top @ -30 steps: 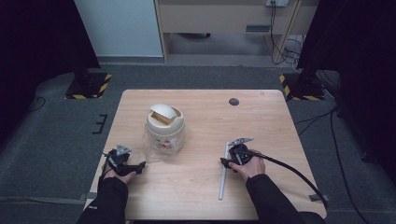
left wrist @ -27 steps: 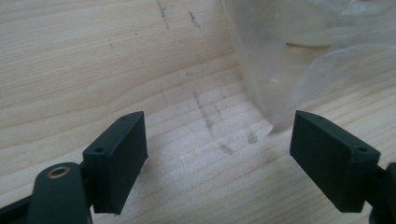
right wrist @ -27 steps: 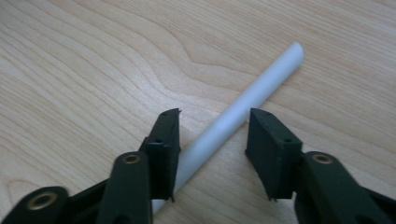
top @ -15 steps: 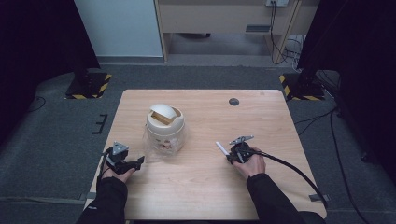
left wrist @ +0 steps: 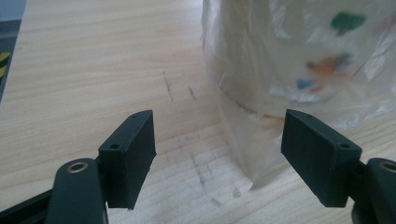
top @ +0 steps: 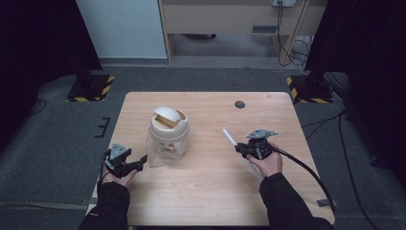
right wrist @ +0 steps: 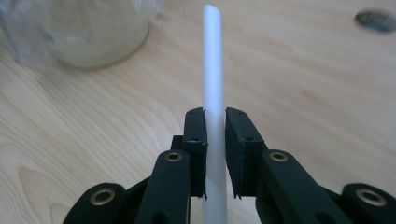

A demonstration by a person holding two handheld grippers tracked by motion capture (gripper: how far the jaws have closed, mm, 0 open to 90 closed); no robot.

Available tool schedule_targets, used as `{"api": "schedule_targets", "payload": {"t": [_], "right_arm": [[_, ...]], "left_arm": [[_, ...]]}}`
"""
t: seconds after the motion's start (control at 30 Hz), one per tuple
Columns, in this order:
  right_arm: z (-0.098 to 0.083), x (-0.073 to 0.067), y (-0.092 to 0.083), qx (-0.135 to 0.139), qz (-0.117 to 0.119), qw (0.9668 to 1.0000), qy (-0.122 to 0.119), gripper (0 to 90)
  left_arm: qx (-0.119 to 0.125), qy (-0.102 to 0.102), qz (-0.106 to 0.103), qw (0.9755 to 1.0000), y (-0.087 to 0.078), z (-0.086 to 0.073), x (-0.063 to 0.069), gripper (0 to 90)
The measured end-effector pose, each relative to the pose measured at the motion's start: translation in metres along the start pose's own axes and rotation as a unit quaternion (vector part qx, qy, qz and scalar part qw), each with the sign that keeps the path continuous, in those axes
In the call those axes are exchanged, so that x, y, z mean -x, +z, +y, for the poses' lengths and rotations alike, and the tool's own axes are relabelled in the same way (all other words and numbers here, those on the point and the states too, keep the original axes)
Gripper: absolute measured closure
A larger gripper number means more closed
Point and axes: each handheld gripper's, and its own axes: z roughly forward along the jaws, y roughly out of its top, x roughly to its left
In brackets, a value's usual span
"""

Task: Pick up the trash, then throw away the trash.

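A cream bin with a swing lid (top: pixel 167 125) stands left of the table's middle, lined with a clear plastic bag (top: pixel 165 154) that hangs over its sides. My left gripper (top: pixel 142 160) lies low at the bag's left, and its jaws have just been closing a little. In the left gripper view the left gripper (left wrist: pixel 219 154) is open, with a loose edge of the bag (left wrist: pixel 243 140) between the pads, unpressed. My right gripper (top: pixel 239 148) is shut on a white tube (top: pixel 229 138), held above the table and slanting toward the bin. The right gripper (right wrist: pixel 215 126) has its pads clamped on the tube (right wrist: pixel 213 56).
The wooden table (top: pixel 210 191) has a dark round spot (top: pixel 240 104) near its far edge. A black cable (top: pixel 306 172) trails from the right gripper over the table's right front edge. Dark floor and stands lie around the table.
The right gripper shut on the white tube, which lay flat on the table, and raised it; its free end now points up and left toward the bin. The left gripper barely moved.
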Motion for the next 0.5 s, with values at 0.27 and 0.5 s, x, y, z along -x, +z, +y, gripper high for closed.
{"api": "schedule_targets", "payload": {"t": [0.27,0.5], "right_arm": [[0.013,0.015,-0.031,0.09,-0.003,0.9959,0.001,79.3],[0.018,0.022,-0.044,0.13,0.0,0.9915,0.005,79.3]], "left_arm": [[0.049,0.009,-0.013,0.9987,-0.009,0.009,0.008,26.1],[0.093,0.006,-0.025,0.9953,-0.018,0.019,0.014,26.3]]}}
